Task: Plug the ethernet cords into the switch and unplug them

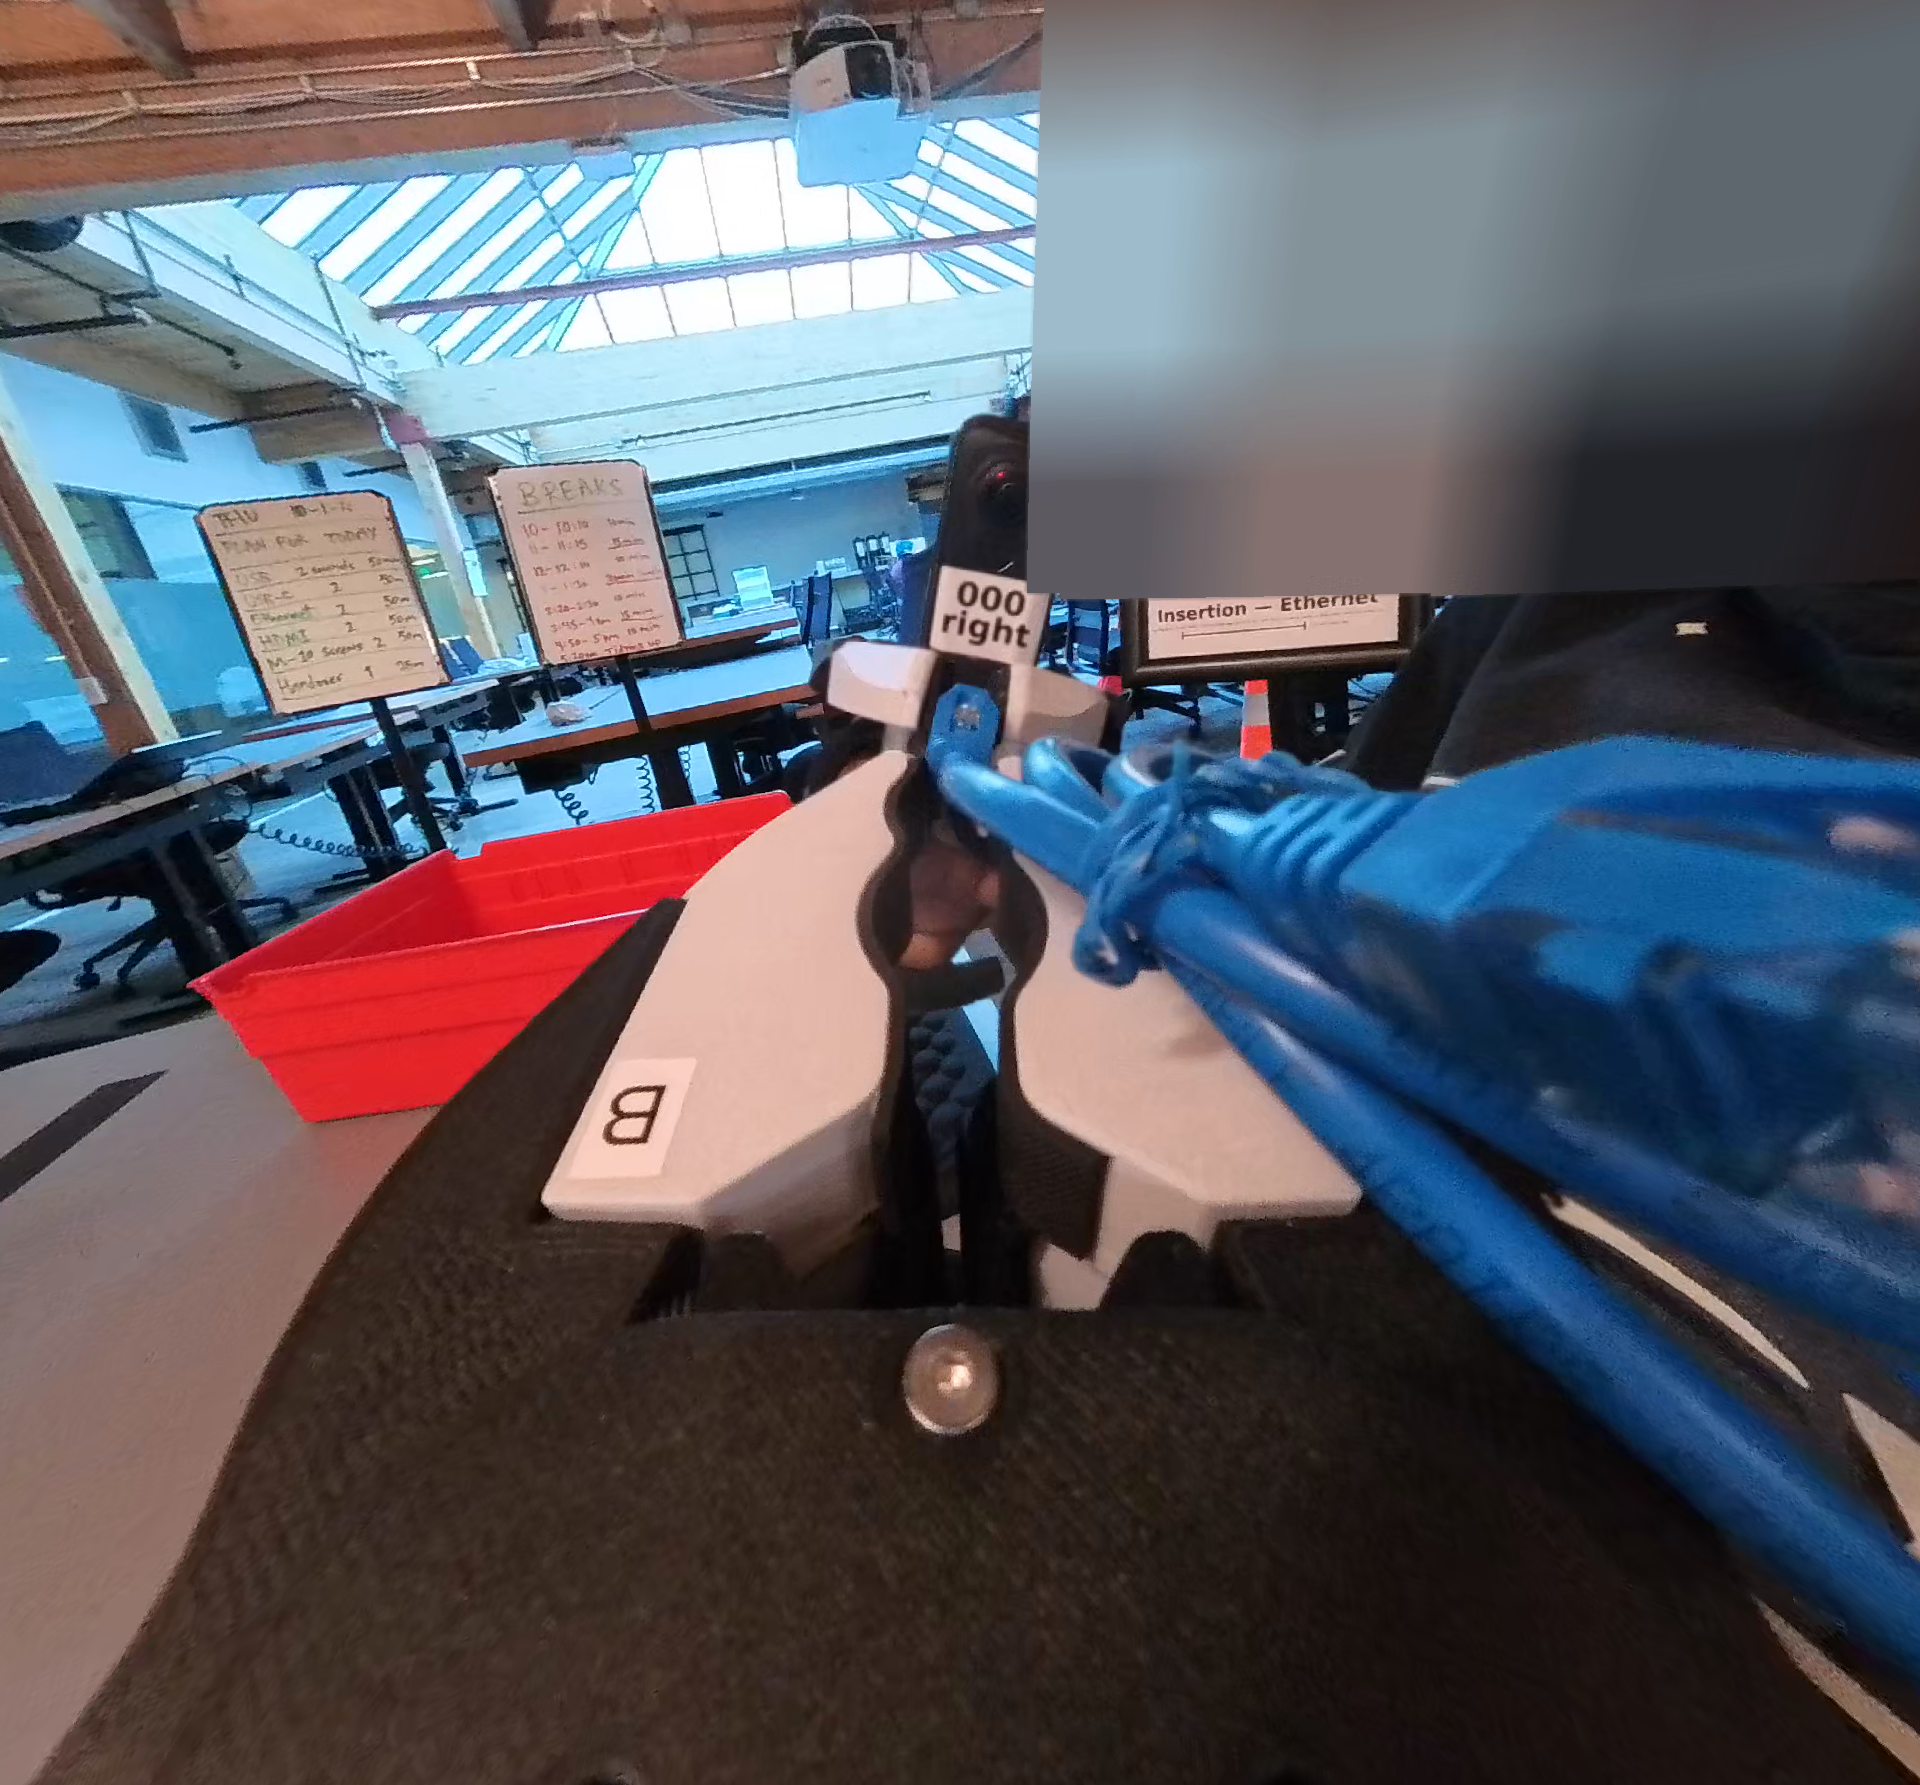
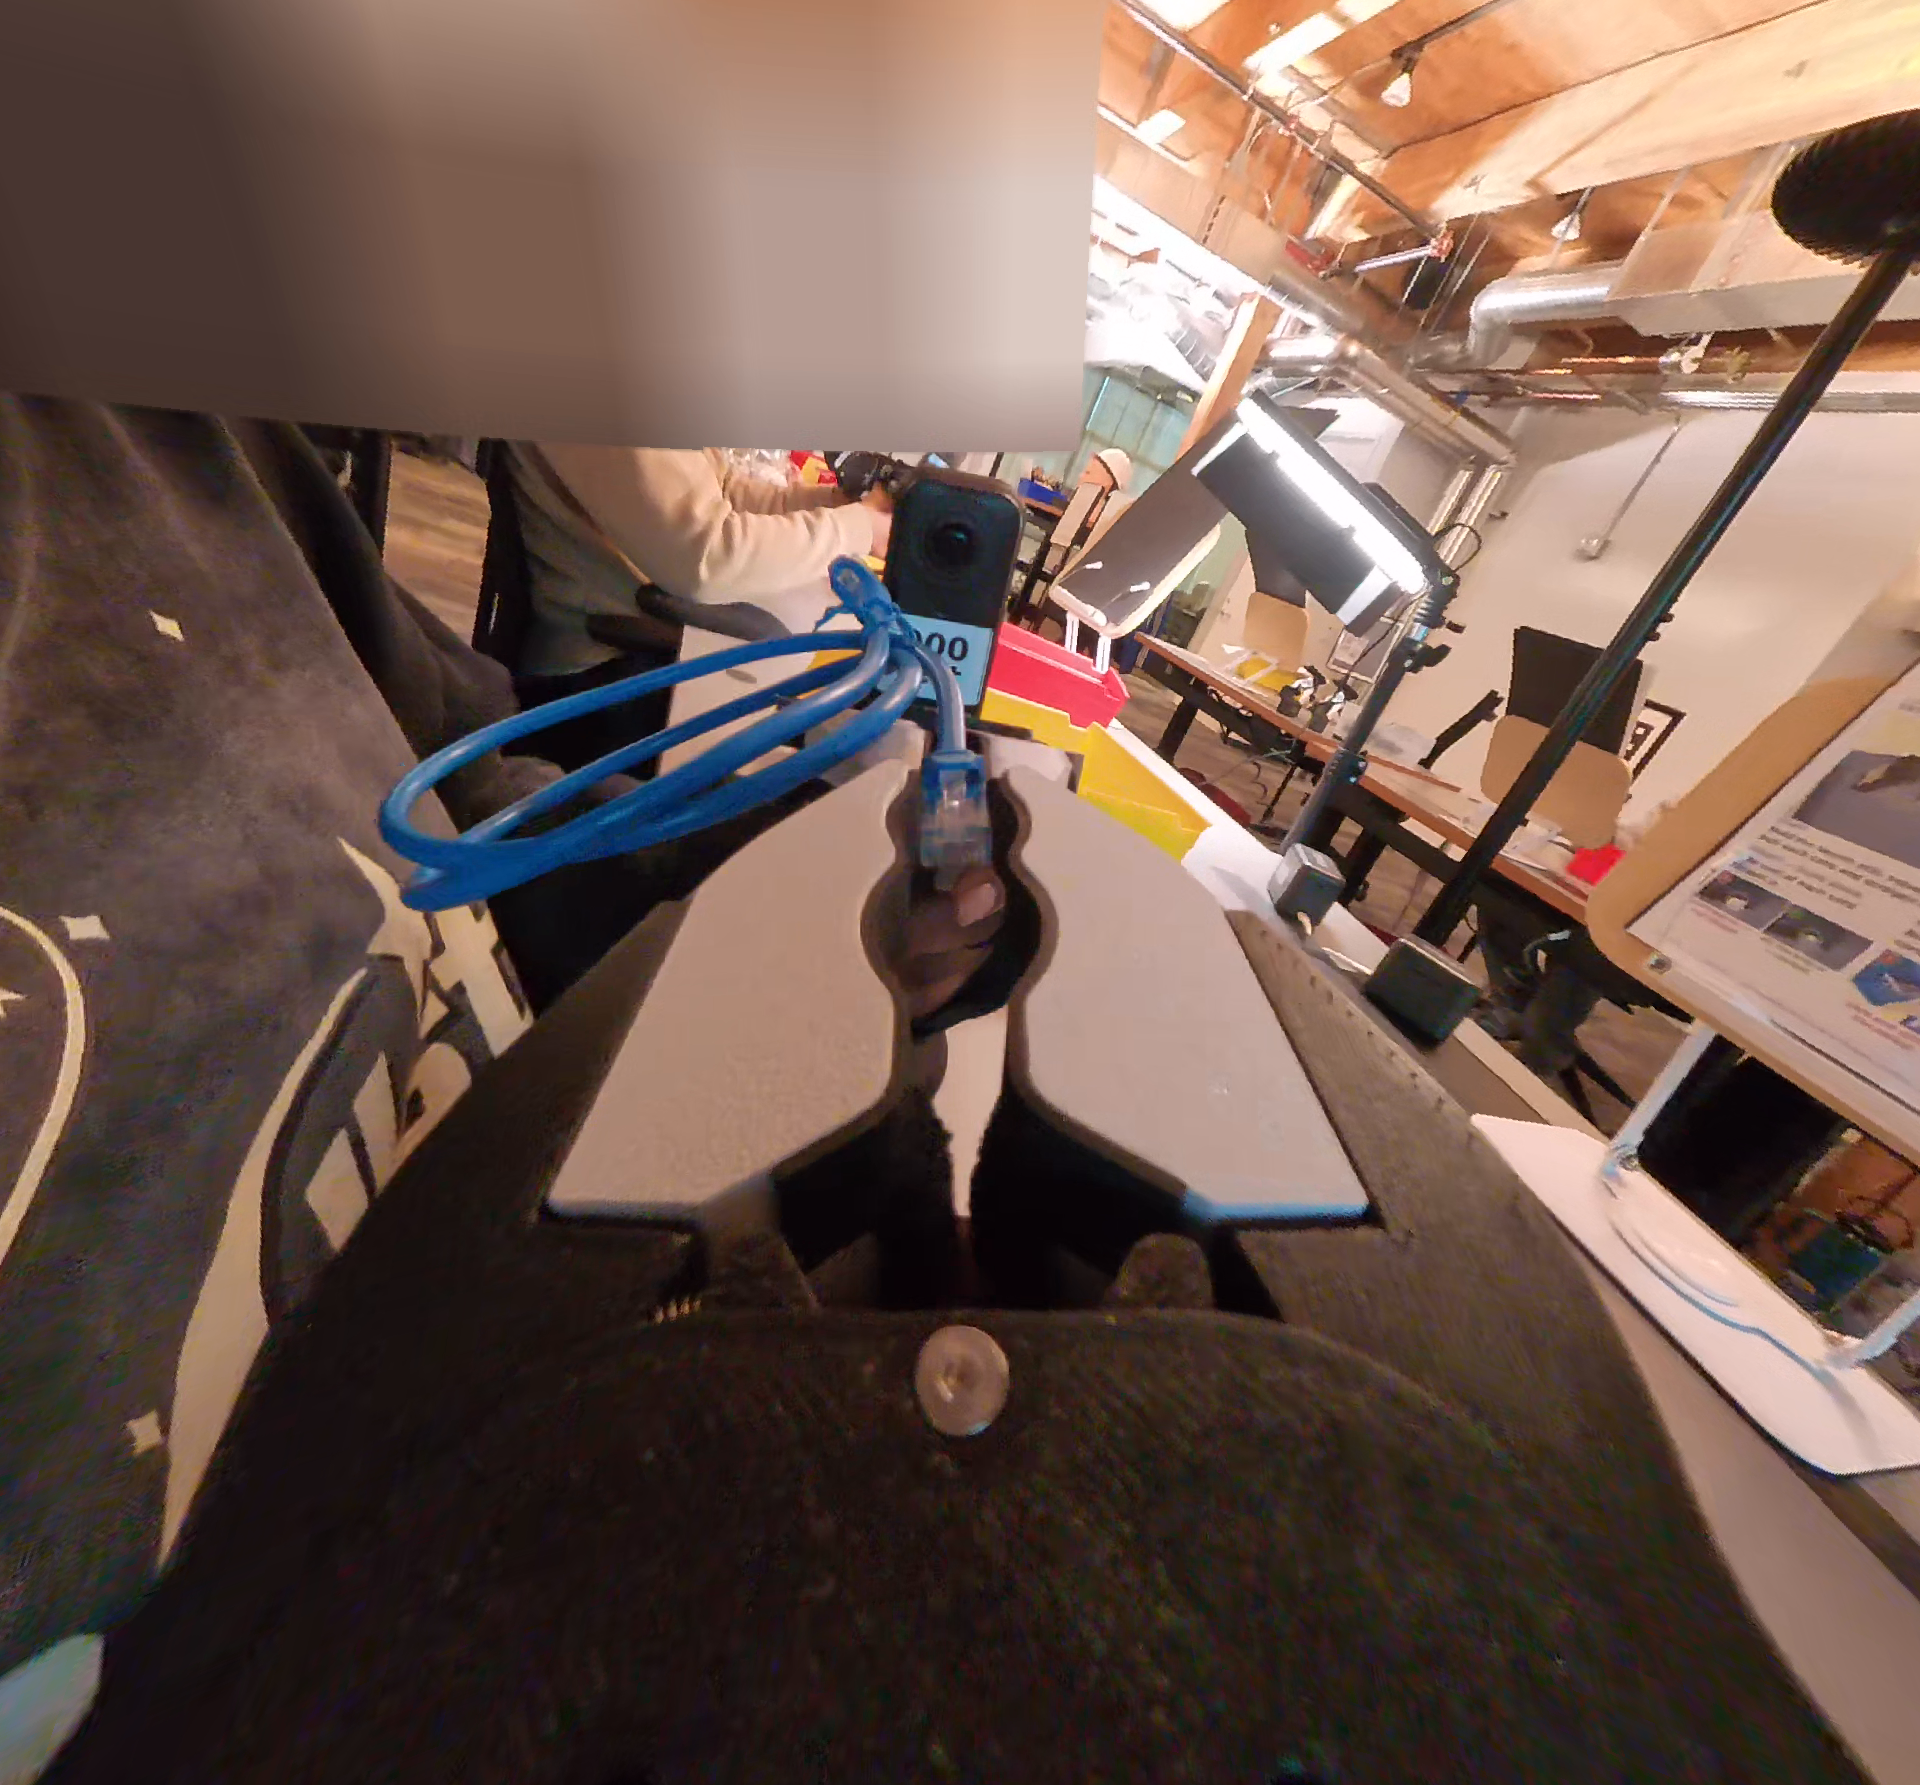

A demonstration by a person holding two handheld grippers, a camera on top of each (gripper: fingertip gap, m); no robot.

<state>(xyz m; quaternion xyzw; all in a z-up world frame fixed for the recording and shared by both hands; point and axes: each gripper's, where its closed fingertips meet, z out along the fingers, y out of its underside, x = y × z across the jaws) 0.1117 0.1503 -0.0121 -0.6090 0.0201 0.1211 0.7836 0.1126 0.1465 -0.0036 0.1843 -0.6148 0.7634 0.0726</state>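
My right gripper [image 2: 951, 779] pinches the plug [image 2: 948, 816] of the coiled blue cord [image 2: 623, 779]; my left gripper [image 1: 940, 769] clamps the same cord at its other end, both raised, facing each other.

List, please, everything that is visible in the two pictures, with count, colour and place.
cable: one, blue, coiled and tied, lying across the left tool
plug: one, blue and clear, between the right tool's tips
bin: one, red, on the table left of the left tool
whiteboards: two, white, on stands behind the bin
lamp: one, black, lit, right background
left tool: one, grey and black, grip unclear
right tool: one, grey and black, shut on the plug
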